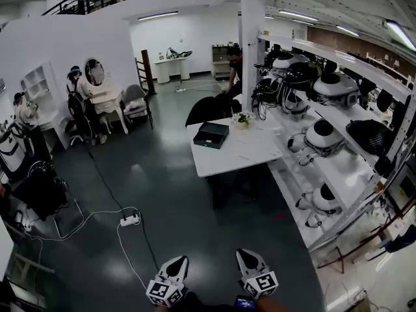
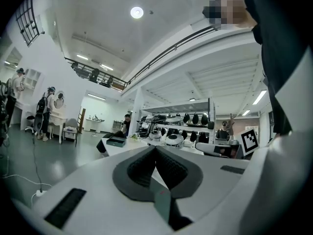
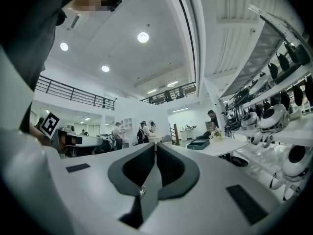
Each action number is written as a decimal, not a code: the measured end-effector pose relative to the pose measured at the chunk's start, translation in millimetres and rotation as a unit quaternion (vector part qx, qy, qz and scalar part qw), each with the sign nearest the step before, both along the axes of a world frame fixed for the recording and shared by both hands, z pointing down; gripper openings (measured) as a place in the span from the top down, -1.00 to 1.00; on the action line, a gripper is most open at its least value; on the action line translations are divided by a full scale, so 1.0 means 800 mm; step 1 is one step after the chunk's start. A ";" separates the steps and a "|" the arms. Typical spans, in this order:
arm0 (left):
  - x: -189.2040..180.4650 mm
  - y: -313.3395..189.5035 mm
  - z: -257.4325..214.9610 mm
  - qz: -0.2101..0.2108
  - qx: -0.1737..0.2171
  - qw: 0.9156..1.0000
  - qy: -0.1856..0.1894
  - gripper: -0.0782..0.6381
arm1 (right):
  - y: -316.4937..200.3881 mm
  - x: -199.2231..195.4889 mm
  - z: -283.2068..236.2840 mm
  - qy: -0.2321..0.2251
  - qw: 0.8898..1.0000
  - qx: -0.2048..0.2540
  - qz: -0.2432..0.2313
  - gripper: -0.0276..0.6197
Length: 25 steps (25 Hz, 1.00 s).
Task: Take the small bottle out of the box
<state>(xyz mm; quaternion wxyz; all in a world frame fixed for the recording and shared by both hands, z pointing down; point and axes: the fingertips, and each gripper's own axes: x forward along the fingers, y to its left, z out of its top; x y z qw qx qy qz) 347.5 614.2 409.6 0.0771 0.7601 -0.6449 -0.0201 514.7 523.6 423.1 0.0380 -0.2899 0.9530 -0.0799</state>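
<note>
Left tool (image 1: pixel 179 262): Its jaws are shut tight together with nothing between them. You hold it low and close to you.
Right tool (image 1: pixel 244 255): It is the same, jaws pressed together and holding nothing, just right of the left one.
Box (image 1: pixel 212 134): It is dark and flat and sits on the white desk (image 1: pixel 240 155), far ahead of you and well apart from both tools.
Small bottle: You can't see it from here. It may be inside the box, but the box is too far off to tell.
Step in hand: You are standing away from the desk. This fits going to fetch the bottle, or being done and stepped back.
Next move: Any work on the box needs you right beside the desk, and jaws opened before a grab.
</note>
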 end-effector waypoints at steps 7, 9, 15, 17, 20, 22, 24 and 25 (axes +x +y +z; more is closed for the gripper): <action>-0.045 -0.042 0.028 -0.008 -0.008 1.000 0.022 0.74 | -0.037 -0.041 0.018 -0.002 1.000 -0.018 -0.007 0.80; -0.064 -0.065 0.026 -0.008 -0.003 1.000 0.029 0.74 | -0.053 -0.059 0.015 0.004 1.000 -0.017 -0.006 0.80; -0.145 -0.156 0.018 0.000 0.021 0.998 0.062 0.74 | -0.112 -0.132 0.016 0.027 0.999 -0.029 -0.006 0.80; -0.169 -0.185 0.012 0.003 0.032 0.997 0.068 0.74 | -0.137 -0.158 0.009 0.036 0.999 -0.024 -0.008 0.80; -0.207 -0.216 0.009 0.010 0.039 0.996 0.080 0.74 | -0.175 -0.197 -0.006 0.037 0.999 -0.014 0.006 0.80; -0.230 -0.230 0.007 0.018 0.042 0.995 0.083 0.74 | -0.193 -0.224 -0.017 0.035 0.999 -0.007 0.009 0.80; -0.247 -0.240 0.004 0.027 0.045 0.996 0.077 0.74 | -0.207 -0.248 -0.022 0.037 0.999 0.001 0.009 0.80; -0.256 -0.245 0.004 0.029 0.046 0.996 0.075 0.74 | -0.213 -0.257 -0.022 0.039 0.999 0.003 0.008 0.80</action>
